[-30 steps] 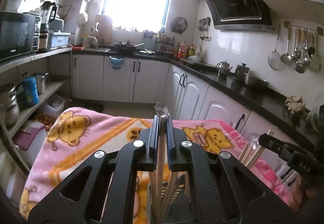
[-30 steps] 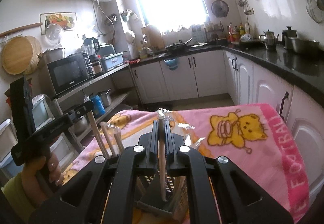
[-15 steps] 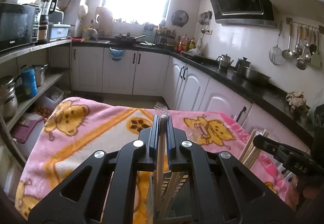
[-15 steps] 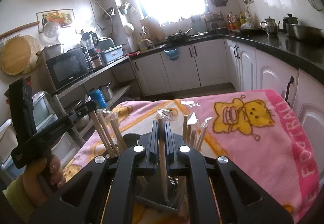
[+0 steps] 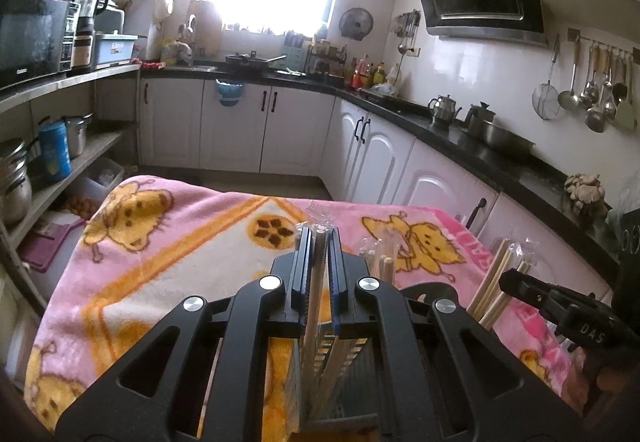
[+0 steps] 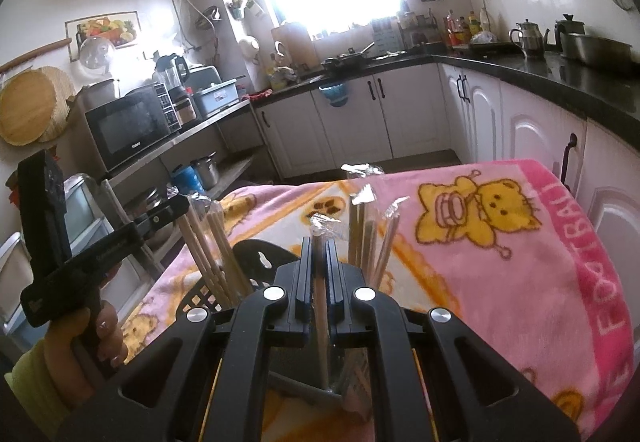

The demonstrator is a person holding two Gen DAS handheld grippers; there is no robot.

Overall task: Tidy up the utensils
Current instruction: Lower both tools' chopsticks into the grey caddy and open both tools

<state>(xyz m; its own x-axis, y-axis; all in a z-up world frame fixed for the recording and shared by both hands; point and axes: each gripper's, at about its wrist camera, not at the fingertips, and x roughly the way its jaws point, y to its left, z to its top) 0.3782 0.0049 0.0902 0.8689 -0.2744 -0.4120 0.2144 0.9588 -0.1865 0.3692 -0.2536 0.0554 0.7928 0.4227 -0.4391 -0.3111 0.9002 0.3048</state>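
Standing near-upright, wrapped chopsticks (image 5: 318, 282), probably in holder (image 6: 208, 296)

Reading "DAS" in pale letters on the black gripper body (image 5: 588, 326) at the right edge of the left view. Showing "FOOTBALL" in white capitals along the pink border of the blanket (image 6: 580, 254). Carrying a small white brand name, too blurred for reading, on the microwave (image 6: 132, 128).

Left hand-held gripper (image 5: 319, 242) and right hand-held gripper (image 6: 319, 248) both clamp tight, pointing slightly downward.
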